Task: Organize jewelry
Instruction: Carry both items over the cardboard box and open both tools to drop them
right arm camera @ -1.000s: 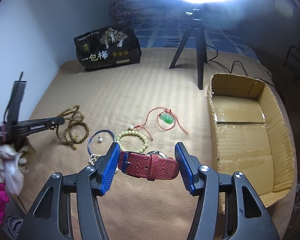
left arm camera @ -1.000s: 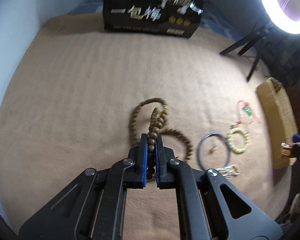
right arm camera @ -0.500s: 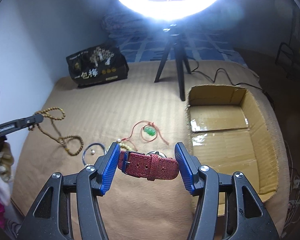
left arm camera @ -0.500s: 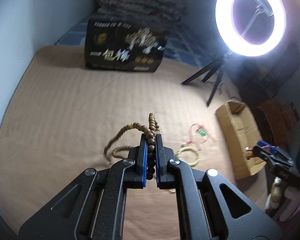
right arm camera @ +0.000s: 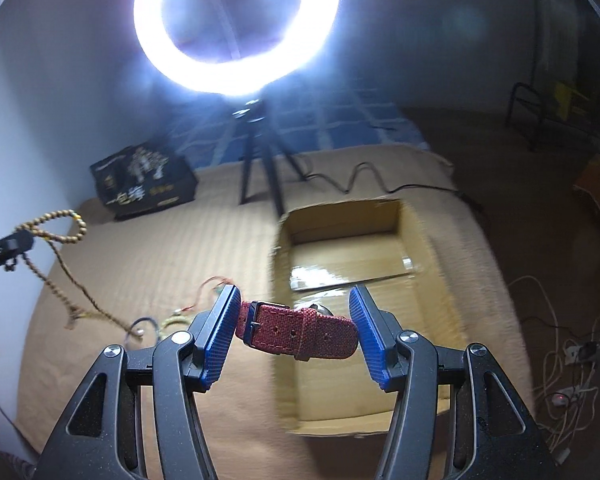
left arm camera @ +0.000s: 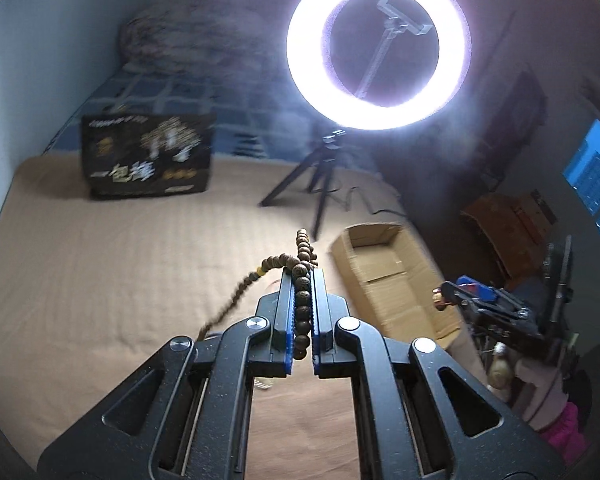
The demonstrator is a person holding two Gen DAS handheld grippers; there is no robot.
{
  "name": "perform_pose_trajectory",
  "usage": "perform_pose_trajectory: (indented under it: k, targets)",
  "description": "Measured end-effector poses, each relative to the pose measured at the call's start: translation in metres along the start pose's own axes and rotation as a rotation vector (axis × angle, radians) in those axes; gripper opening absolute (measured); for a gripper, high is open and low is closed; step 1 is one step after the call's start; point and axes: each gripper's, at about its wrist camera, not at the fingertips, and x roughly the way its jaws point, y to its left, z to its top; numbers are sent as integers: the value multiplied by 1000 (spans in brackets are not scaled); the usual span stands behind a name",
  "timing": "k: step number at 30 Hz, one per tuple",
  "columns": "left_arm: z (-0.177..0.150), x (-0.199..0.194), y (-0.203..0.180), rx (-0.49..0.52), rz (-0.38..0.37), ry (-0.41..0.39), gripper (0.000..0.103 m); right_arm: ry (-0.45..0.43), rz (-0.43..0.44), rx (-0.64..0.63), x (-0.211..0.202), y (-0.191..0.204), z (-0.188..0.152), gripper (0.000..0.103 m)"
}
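My left gripper (left arm camera: 302, 274) is shut on a long strand of brown wooden beads (left arm camera: 276, 261). The strand trails down to the left, lifted above the tan cover. The right wrist view shows the same beads (right arm camera: 60, 236) dangling from that gripper (right arm camera: 4, 246) at the far left. My right gripper (right arm camera: 294, 300) is shut on a red fabric watch strap (right arm camera: 300, 328), held crosswise between the blue pads over the near left edge of an open cardboard box (right arm camera: 340, 216). In the left wrist view the box (left arm camera: 364, 234) lies ahead to the right, with the right gripper (left arm camera: 464, 290) beside it.
A red cord with a green pendant (right arm camera: 208, 284), a blue bangle (right arm camera: 140, 326) and a pale bead bracelet (right arm camera: 176, 320) lie on the cover. A ring light on a tripod (right arm camera: 256, 152), its cable (right arm camera: 356, 180) and a black printed bag (right arm camera: 144, 182) stand behind.
My left gripper has risen and tilted up, lifting the bead strand off the cover. My right gripper has carried the watch rightward, over the box's edge.
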Motion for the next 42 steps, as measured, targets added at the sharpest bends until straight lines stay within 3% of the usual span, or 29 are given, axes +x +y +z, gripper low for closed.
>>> perform_pose_trajectory:
  k: [11, 25, 32, 42]
  targets:
    - [25, 8, -95, 120, -127, -27, 4, -5, -91, 84, -4, -63, 1, 56]
    - [34, 52, -174, 187, -219, 4, 4, 14, -118, 117, 3, -95, -3, 56]
    - [27, 89, -185, 192, -201, 46, 4, 42, -123, 124, 11, -101, -5, 56]
    - [3, 153, -160, 159, -96, 138, 4, 99, -124, 102, 25, -100, -11, 56]
